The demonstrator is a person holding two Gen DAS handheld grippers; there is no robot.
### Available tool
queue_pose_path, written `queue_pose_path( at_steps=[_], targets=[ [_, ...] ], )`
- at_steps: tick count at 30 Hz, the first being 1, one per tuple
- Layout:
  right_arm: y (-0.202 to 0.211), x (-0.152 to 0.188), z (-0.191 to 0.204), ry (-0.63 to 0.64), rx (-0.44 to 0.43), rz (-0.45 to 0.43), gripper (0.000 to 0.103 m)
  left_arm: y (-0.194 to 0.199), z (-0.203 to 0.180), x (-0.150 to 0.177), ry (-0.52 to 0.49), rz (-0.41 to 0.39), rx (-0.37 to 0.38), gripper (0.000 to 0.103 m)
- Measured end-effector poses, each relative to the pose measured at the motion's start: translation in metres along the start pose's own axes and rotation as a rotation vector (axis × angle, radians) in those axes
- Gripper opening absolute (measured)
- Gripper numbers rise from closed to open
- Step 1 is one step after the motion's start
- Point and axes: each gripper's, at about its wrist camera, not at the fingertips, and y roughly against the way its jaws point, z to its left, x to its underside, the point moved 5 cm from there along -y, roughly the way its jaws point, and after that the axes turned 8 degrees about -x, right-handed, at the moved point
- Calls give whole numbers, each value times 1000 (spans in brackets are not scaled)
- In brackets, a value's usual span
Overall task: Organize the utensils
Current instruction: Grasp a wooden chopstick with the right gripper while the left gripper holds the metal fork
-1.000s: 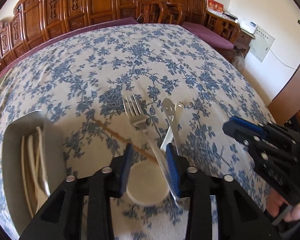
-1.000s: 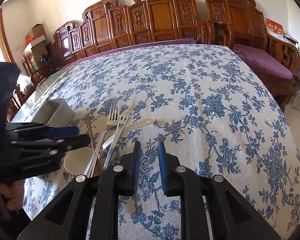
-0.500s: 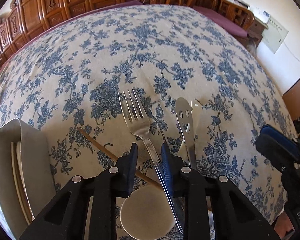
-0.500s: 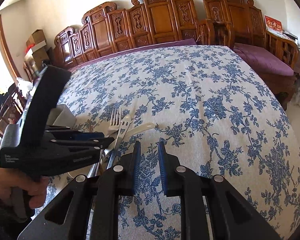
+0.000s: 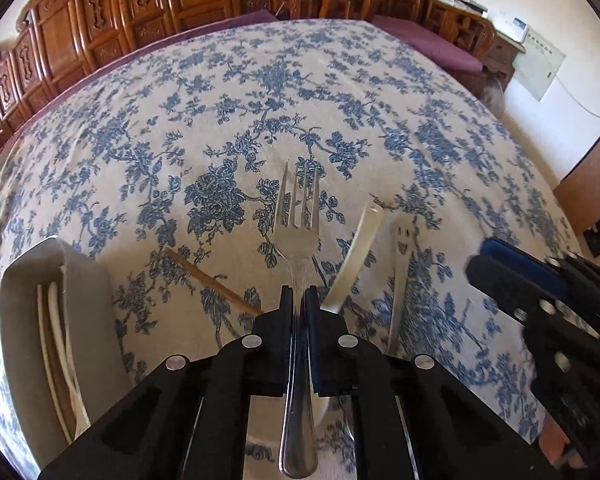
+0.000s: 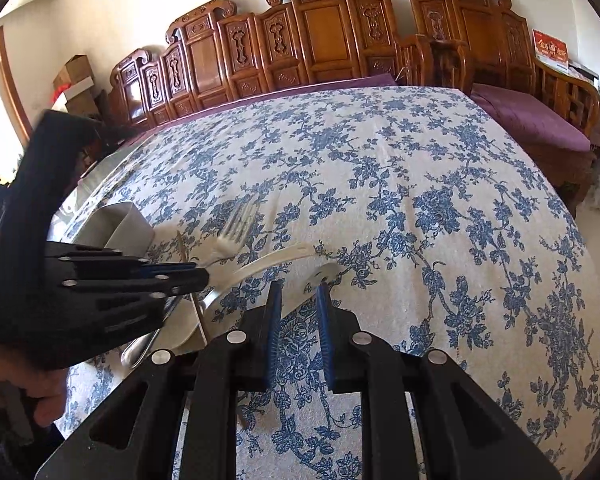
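The left gripper [image 5: 299, 300] has its black fingers clamped on the neck of a shiny steel fork [image 5: 297, 224], whose tines point away over the blue-flowered tablecloth [image 5: 260, 100] and whose handle runs back between the fingers toward the camera. From the right wrist view the fork [image 6: 236, 228] is blurred and seems to sit a little above the cloth, though I cannot be sure it is clear of it. The right gripper [image 6: 298, 312] hangs just beside, its blue-padded fingers a small way apart with only cloth between them, gripping nothing. Near the fork lie a cream plastic spoon handle [image 5: 356, 256], a steel utensil with a smiling face cut into it [image 5: 401, 240] and a thin brown chopstick [image 5: 212, 280]; their lower ends are hidden behind the gripper bodies. A round pale dish [image 5: 256, 420] shows only in slivers under the left gripper. At the left edge of the worktop stands a grey holder [image 5: 88, 320] with pale sticks inside, cut off by the frame. A red card with gold characters [image 6: 550, 50] sits behind the carved wooden chairs [image 6: 320, 32]; the writing is too small to read. The far half of the cloth lies open.
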Motion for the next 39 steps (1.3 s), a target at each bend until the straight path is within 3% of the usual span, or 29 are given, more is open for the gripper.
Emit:
queue_pose_path(
  at_steps=[12, 19, 24, 35, 37, 39],
  targets=[
    [-21, 6, 34, 76, -88, 52, 20, 58, 29, 18, 51, -90, 38, 6],
    [-37, 14, 53, 115, -125, 109, 20, 73, 45, 31, 67, -109, 44, 6],
    [-50, 23, 61, 151, -119, 163, 25, 80, 55, 39, 77, -117, 40, 6],
    [-63, 30, 69, 194, -93, 213, 26, 99, 83, 48, 117, -145, 14, 6],
    [-63, 29, 68, 192, -94, 214, 22, 102, 88, 49, 123, -148, 9, 6],
    [-64, 30, 67, 191, -94, 220, 11, 104, 92, 51, 129, -151, 3, 6]
  ],
)
